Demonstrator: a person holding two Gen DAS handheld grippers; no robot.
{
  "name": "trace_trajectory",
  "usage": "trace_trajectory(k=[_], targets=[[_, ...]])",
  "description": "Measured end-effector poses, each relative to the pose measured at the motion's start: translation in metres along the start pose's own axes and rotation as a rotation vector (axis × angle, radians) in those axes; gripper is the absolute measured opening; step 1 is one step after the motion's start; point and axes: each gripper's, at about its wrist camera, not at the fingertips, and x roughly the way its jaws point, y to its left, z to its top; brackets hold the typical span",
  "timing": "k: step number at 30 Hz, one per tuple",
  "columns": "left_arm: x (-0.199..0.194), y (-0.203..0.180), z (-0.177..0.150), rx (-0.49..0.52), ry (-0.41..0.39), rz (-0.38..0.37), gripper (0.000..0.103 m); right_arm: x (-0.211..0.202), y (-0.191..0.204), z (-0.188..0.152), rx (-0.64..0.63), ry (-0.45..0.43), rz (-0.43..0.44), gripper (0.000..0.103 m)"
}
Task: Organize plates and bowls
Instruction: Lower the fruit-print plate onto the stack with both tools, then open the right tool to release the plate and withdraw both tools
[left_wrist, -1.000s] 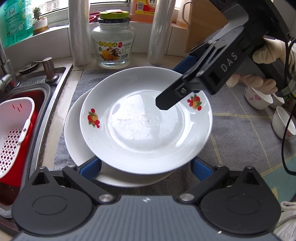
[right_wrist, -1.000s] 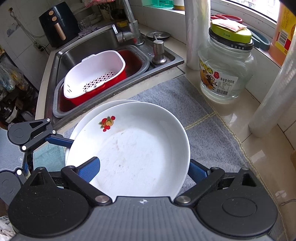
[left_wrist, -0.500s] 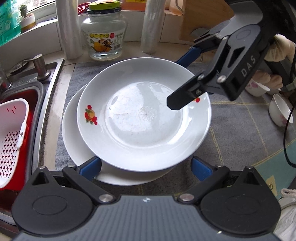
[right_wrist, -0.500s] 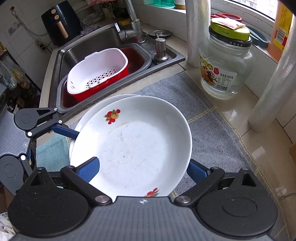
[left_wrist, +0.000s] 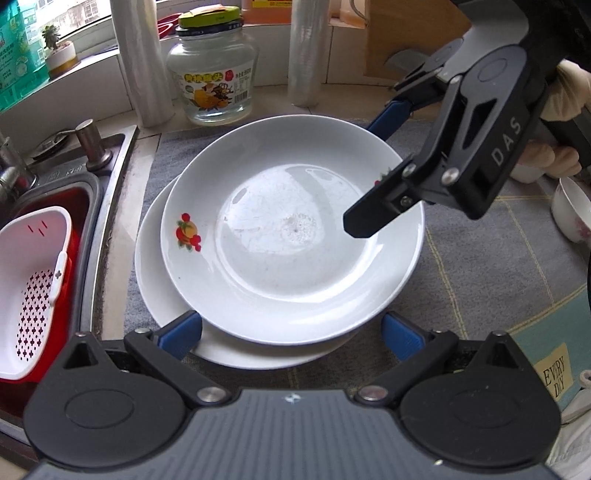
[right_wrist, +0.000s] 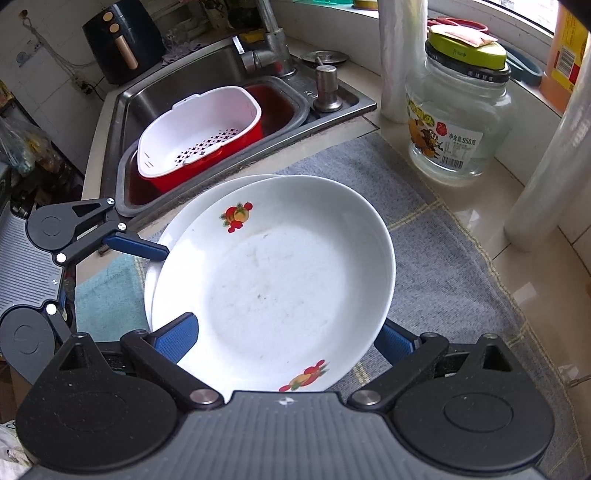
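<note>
Plates stacked between two tools on the mat

Upper plate (left_wrist: 291, 236) lies on the lower plate (left_wrist: 155, 280), shifted toward 1 o'clock in the left wrist view, so a crescent of the lower one shows from 6 to 10 o'clock. Both rest on a grey mat (left_wrist: 472, 273) over the tabletop, just beside the sink (right_wrist: 207, 74) that holds a white colander (right_wrist: 199, 125) in a red tub. The left tool (left_wrist: 291, 332) stands wide, its blue pads flanking the near edge of the stack at 6 o'clock; whether they touch is unclear. The right tool (right_wrist: 284, 336) is likewise spread wide, straddling the upper plate's rim from 2 o'clock in the left view, gripping nothing. A glass jar (left_wrist: 210, 74) stands past the plates at 11 o'clock, and a small bowl (left_wrist: 572, 214) sits at 3 o'clock.
</note>
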Motion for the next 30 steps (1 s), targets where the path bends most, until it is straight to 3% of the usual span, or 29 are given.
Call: trace_trajectory(k=[20, 30], targets=[[-0.01, -0.008, -0.017, 0.008, -0.105, 0.087, 0.103, 0.007, 0.011, 0.001, -0.033, 0.011, -0.058, 0.102], [-0.018, -0.006, -0.036, -0.034, -0.209, 0.115, 0.102, 0.01, 0.026, -0.012, -0.072, -0.055, -0.134, 0.102]])
